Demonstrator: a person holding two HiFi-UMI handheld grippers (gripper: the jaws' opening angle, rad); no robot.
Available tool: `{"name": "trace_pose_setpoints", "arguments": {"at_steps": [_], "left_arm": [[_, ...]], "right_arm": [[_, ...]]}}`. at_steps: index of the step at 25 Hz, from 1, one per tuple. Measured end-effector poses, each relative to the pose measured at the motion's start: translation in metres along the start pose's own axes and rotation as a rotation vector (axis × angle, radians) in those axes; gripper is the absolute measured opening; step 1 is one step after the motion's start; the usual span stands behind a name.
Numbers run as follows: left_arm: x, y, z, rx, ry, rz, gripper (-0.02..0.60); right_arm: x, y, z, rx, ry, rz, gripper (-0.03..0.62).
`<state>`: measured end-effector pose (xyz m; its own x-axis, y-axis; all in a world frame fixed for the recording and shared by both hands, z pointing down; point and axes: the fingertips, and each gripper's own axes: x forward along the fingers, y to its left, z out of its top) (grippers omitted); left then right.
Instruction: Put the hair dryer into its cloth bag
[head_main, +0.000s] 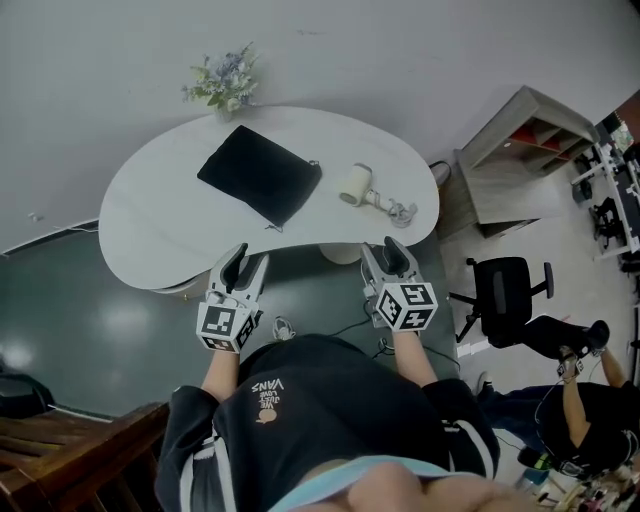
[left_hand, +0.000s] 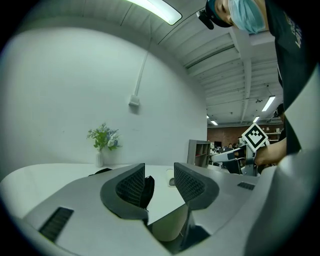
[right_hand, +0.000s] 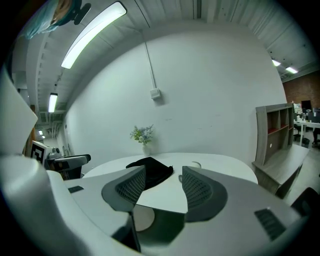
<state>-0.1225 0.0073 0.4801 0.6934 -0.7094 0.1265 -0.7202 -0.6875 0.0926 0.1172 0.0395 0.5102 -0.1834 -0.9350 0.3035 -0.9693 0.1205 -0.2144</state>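
A jaw half hides the dryer (head_main: 372, 194) in each gripper view; it lies left-to-right on the tabletop (head_main: 150, 210), big end toward the bag (head_main: 260, 175); left gripper (head_main: 250, 262) and right gripper (head_main: 382, 250) are open and empty.

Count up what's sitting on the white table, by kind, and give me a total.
black cloth bag: 1
hair dryer: 1
vase of flowers: 1
Total: 3
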Motion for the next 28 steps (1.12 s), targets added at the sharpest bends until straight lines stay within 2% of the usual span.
{"name": "trace_pose_setpoints", "arguments": {"at_steps": [8, 14, 21, 28], "left_arm": [[0.027, 0.040, -0.011, 0.015, 0.067, -0.070, 0.213], [0.038, 0.057, -0.024, 0.019, 0.109, -0.107, 0.242], [0.045, 0.063, -0.039, 0.014, 0.155, -0.104, 0.253], [0.067, 0.073, -0.051, 0.000, 0.198, -0.056, 0.256]], "right_arm": [[0.032, 0.003, 0.001, 0.020, 0.000, -0.077, 0.215], [0.045, 0.000, -0.002, -0.029, 0.033, -0.111, 0.222], [0.065, -0.013, -0.018, -0.144, 0.153, -0.094, 0.229], [0.101, -0.057, -0.028, -0.350, 0.313, -0.077, 0.233]]}}
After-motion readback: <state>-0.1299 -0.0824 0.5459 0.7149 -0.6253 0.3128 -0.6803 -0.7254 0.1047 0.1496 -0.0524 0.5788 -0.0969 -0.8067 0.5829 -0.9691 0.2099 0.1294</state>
